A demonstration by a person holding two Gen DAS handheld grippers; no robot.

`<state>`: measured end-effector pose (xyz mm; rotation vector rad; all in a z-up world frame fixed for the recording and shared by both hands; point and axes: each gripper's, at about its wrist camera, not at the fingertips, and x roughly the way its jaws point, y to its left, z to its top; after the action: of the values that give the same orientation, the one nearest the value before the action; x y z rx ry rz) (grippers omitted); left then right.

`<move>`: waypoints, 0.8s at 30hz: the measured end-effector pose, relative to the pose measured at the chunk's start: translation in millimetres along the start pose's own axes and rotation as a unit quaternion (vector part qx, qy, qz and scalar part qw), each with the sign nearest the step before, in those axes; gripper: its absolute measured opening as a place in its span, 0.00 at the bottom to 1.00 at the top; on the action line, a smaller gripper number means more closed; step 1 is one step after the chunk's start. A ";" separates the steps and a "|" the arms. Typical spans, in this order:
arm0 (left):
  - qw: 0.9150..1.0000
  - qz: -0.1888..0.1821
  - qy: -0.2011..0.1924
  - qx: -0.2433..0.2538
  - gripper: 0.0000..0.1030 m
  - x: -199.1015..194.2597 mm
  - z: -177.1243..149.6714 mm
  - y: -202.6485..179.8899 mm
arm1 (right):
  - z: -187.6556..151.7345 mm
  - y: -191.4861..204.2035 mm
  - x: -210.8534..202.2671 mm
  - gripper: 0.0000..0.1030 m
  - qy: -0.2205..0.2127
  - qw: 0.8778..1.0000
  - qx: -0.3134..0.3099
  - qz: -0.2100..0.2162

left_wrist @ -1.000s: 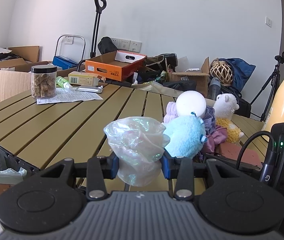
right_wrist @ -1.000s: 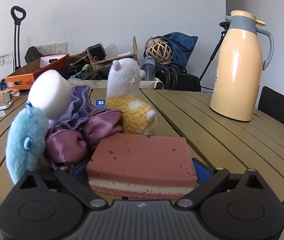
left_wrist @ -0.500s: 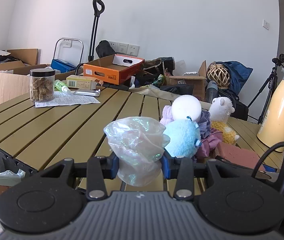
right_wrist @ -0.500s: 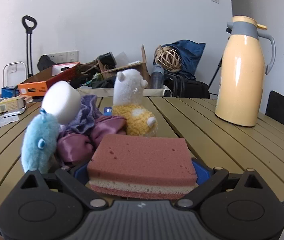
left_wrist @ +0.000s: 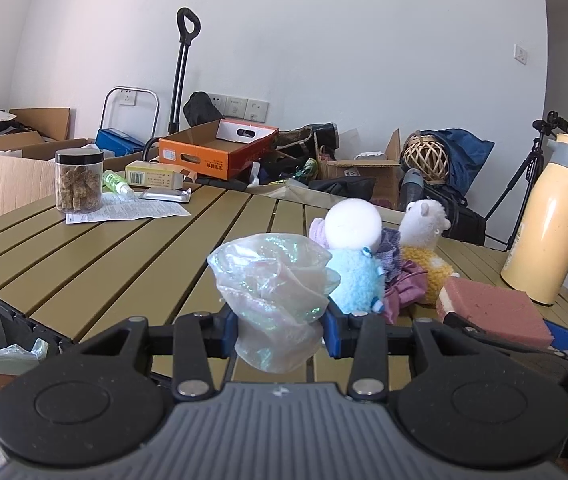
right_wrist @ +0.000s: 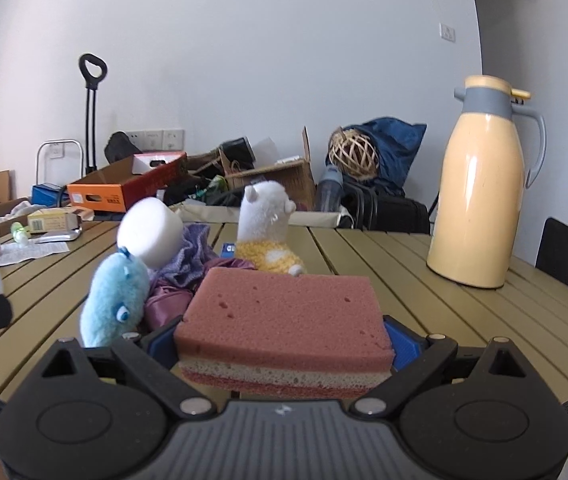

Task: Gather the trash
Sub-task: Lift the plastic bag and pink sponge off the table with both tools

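Table [left_wrist: 96, 256] of wooden slats holds soft toys [left_wrist: 357, 276] in a pile. Right gripper [right_wrist: 284, 344] squeezes a pink sponge [right_wrist: 284, 320] just above it — left gripper [left_wrist: 280, 328] pinches a crumpled shiny plastic bag [left_wrist: 274, 292].

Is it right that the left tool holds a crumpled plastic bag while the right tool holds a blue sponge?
Not quite. The sponge in the right tool is pinkish red with a pale middle layer, not blue; only the tool's pads are blue. The right wrist view shows it. The left tool does hold the crumpled plastic bag.
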<state>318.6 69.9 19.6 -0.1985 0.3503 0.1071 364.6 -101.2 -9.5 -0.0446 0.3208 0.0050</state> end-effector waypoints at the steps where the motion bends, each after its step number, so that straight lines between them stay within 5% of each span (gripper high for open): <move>1: 1.000 -0.002 -0.002 0.001 0.39 -2.1 -0.5 -1.2 | -0.3 -1.3 -4.6 0.95 -0.003 1.000 -0.001 0.003; 24: 0.999 -0.027 -0.001 0.021 0.40 -62.7 -38.8 -11.0 | -56.3 -39.8 -117.5 0.95 -0.034 0.997 -0.058 0.049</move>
<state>248.8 46.7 7.9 -0.1669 0.3444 0.0463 235.8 -143.2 -24.1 -0.1445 0.2545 0.1217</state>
